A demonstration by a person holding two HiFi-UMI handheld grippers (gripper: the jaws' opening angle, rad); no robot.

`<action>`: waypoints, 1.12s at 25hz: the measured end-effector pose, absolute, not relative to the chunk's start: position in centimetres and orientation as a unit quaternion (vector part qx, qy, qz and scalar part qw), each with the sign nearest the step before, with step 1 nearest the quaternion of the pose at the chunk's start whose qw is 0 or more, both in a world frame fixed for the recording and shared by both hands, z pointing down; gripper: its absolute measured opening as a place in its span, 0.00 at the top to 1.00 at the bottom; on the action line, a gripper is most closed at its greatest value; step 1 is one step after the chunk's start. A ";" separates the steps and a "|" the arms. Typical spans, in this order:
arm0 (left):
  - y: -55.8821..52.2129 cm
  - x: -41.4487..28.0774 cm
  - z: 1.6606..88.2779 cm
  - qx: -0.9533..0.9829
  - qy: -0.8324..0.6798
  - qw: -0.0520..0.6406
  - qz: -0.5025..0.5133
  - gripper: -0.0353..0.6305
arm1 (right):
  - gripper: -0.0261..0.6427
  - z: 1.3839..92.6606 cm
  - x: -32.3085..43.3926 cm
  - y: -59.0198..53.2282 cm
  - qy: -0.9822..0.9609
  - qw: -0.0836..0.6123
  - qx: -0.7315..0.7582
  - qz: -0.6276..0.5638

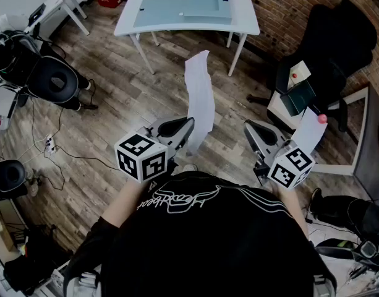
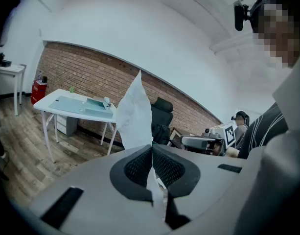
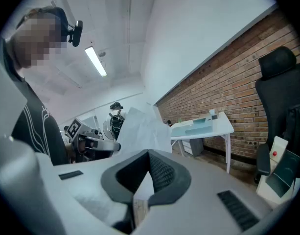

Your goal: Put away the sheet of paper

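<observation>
Holding the sheet of paper (image 1: 200,98) up in front of me, I have my left gripper (image 1: 188,124) with its jaws together on the sheet's lower end. The paper rises from between the pads, nearly upright, its top corner curling over. In the left gripper view the sheet (image 2: 134,114) stands straight out of the closed jaws of that gripper (image 2: 152,148). My right gripper (image 1: 251,129) is beside it, apart from the paper. In the right gripper view its jaws (image 3: 149,155) stand slightly apart with nothing gripped. Ahead of me, across the wooden floor (image 1: 115,79), is the white worktop (image 1: 248,23), and a black chair (image 1: 337,36) is off to my right.
</observation>
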State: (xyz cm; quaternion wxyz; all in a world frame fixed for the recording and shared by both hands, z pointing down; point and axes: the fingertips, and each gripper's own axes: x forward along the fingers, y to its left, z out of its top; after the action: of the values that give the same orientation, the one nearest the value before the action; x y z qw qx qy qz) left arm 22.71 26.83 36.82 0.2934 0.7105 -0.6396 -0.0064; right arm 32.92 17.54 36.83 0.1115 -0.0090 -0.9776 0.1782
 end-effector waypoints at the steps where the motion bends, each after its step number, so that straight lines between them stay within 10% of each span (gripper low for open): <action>1: 27.1 22.4 36.8 0.712 -0.639 0.293 -0.006 0.90 | 0.96 36.7 32.4 17.9 -0.978 0.111 -0.010 0.175; 28: 27.6 8.6 40.6 0.663 -0.683 0.307 0.004 0.90 | 0.96 40.7 19.2 16.2 -0.971 0.121 -0.025 0.204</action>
State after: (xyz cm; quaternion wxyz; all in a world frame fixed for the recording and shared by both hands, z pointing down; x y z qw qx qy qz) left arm 8.61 27.61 40.59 0.3067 0.6632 -0.6827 0.0039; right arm 19.20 16.16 40.74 0.1208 -0.0254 -0.9712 0.2040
